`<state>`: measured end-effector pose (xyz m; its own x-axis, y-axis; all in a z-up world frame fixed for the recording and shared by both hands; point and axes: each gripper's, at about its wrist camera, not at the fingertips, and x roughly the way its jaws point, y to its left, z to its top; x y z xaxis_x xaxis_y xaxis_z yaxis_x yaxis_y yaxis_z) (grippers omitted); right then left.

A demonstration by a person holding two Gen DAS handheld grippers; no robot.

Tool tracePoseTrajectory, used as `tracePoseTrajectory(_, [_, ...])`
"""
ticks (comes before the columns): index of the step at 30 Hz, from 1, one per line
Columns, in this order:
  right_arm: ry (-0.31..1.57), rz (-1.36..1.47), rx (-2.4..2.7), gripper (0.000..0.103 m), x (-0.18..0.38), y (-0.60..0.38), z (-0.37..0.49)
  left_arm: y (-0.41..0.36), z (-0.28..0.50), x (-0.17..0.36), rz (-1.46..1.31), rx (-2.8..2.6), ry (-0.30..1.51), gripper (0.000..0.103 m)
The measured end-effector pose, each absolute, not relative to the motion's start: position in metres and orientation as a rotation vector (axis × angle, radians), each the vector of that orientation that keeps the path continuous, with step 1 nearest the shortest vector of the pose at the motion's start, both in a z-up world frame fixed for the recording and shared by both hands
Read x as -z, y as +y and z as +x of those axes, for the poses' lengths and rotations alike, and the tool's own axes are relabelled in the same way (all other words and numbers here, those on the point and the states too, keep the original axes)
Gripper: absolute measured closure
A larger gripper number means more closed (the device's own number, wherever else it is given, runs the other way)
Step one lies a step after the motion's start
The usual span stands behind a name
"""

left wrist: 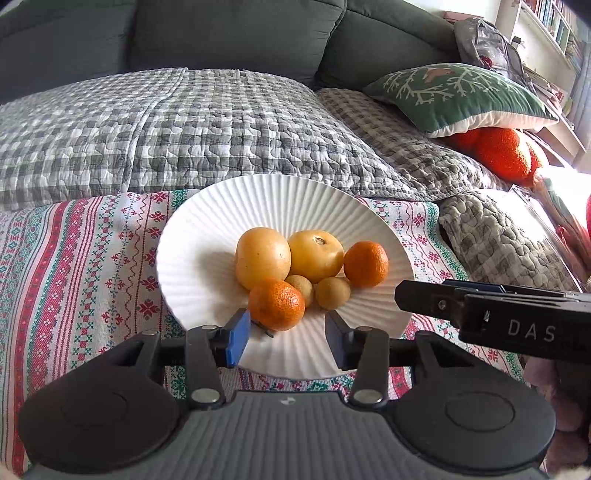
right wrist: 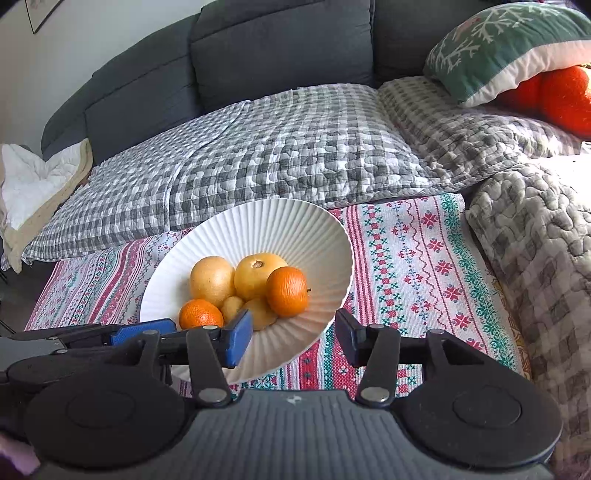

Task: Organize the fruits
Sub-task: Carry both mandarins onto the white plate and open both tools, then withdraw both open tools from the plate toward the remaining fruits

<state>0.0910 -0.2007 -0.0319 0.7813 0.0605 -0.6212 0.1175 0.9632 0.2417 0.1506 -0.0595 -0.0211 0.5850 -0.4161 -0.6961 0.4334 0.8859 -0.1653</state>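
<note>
Left hand-held gripper [left wrist: 286, 332] open, plate [left wrist: 207, 229] holding fruits [left wrist: 314, 254]

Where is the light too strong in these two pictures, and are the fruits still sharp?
Left wrist view: glare washes out the right edge, beside the orange cushion; the fruits on the white plate are sharp. Right wrist view: a blown-out patch on the quilt at right; fruits sharp, sofa edges bent by the fisheye.

Dark grey sofa [left wrist: 236, 33] under checked quilt [left wrist: 177, 125], sunlit right.

Ribbed matt white bowl [left wrist: 207, 236] – dimpled mandarins [left wrist: 276, 304]; woven cloth [left wrist: 92, 258], quilted blanket [left wrist: 184, 122].
</note>
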Motion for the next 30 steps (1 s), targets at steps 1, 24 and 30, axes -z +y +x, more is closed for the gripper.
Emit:
tracePoseTrajectory(1, [0.675, 0.276, 0.034, 0.049, 0.031, -0.201, 0.089, -0.059, 0.149, 0.020, 0.023, 0.495, 0.806, 0.058])
tracePoseTrajectory(24, [0.697, 0.211, 0.073, 0.027, 0.008, -0.184, 0.013, -0.035, 0.061, -0.008, 0.123, 0.479, 0.777, 0.022])
tracePoseTrajectory(30, [0.710, 0.207, 0.065, 0.022, 0.015, -0.181, -0.003, -0.019, 0.044, -0.006, 0.128, 0.464, 0.784, 0.016])
